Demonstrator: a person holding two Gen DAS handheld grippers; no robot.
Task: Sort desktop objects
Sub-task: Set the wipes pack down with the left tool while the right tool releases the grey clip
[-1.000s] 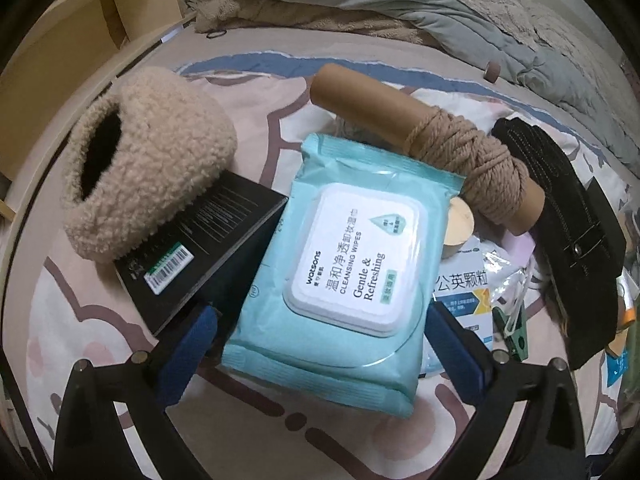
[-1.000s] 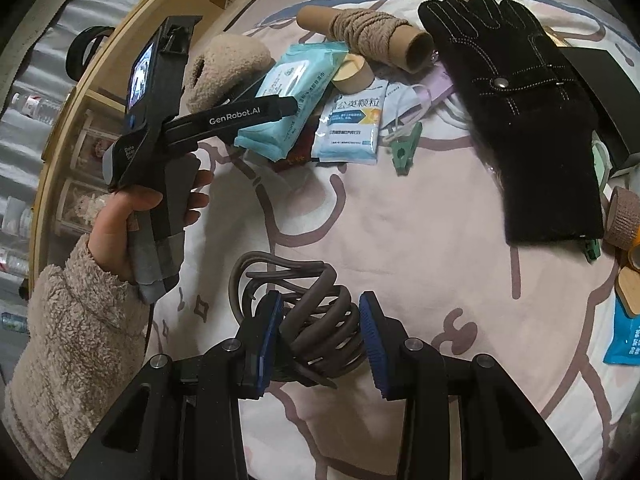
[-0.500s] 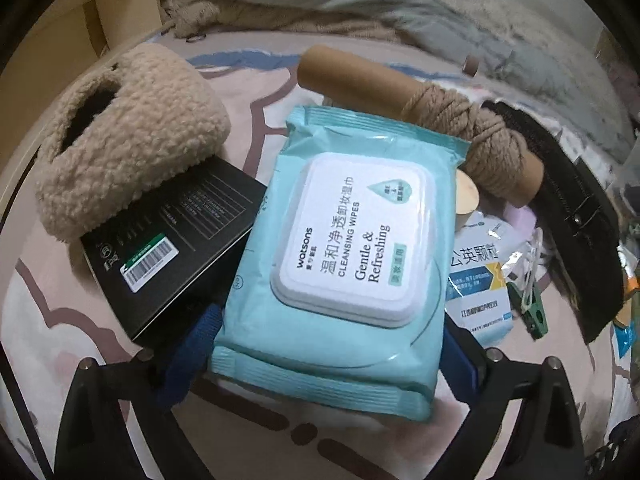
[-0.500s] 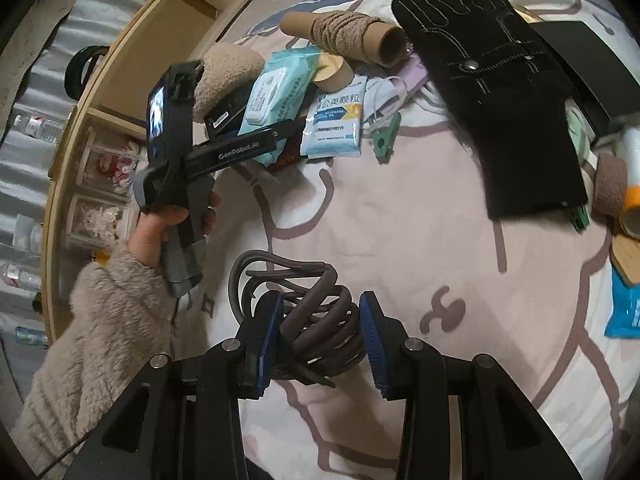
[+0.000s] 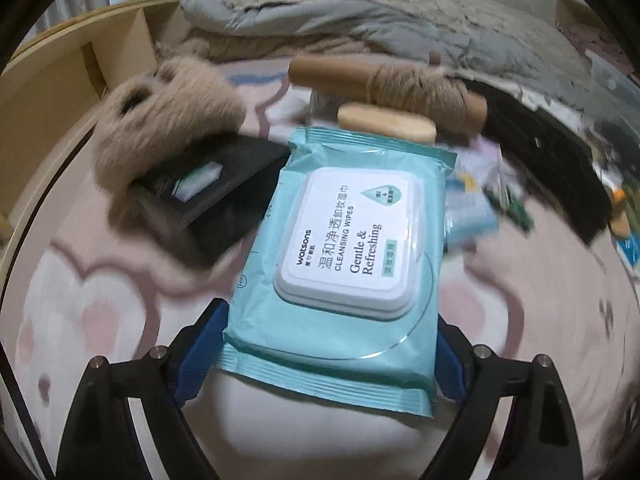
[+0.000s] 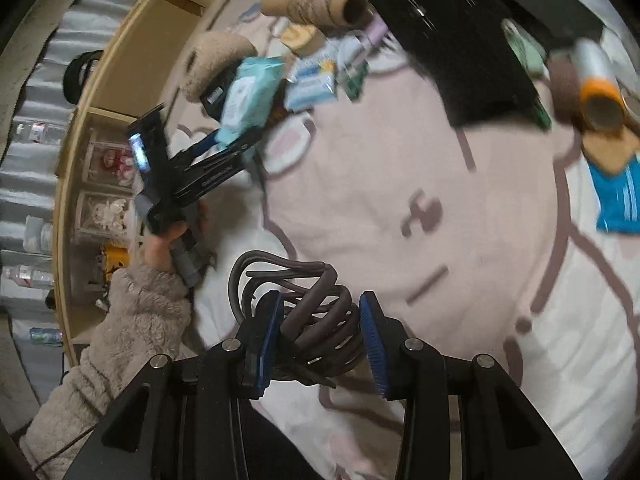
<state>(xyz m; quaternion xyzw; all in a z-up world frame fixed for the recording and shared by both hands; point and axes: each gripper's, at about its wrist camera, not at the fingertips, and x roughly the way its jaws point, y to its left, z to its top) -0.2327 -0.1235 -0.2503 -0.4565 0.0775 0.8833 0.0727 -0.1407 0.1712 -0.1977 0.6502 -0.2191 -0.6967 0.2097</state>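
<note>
A pale blue wipes pack (image 5: 340, 264) is clamped between the blue pads of the left gripper (image 5: 330, 344), one pad at each long edge. On its white flip lid, "watsons", "CLEANSING WIPES" and "Gentle & Refreshing" are printed beside a line of Chinese characters. In the right wrist view, the same pack (image 6: 250, 98) is seen raised off the pink patterned bedsheet (image 6: 440, 220), at about 10 o'clock in the frame, with the left gripper (image 6: 228, 142) gripped by a hand (image 6: 168, 246) in a fuzzy beige sleeve.

From the pack, a black box (image 5: 212, 188) with a white barcode label is seen at 10 o'clock, its print too blurred to be read; a fuzzy beige slipper (image 5: 160, 128) is resting on it. At 12 o'clock a round tan lid (image 5: 386, 128) is seen, and behind it a cardboard tube (image 5: 384, 84) wound with tan cord. At 2 o'clock a blurred white-and-blue sachet (image 5: 468, 208) is lying, its writing unreadable.

The right gripper (image 6: 322, 340) is pinched onto a bundle of dark coiled cable (image 6: 304, 312), held at 6 o'clock in its own view. A black glove (image 6: 452, 48) is spread at 1 o'clock. At 9 o'clock, clear boxes (image 6: 106, 184) in a wooden shelf are seen holding small pale items that cannot be made out.
</note>
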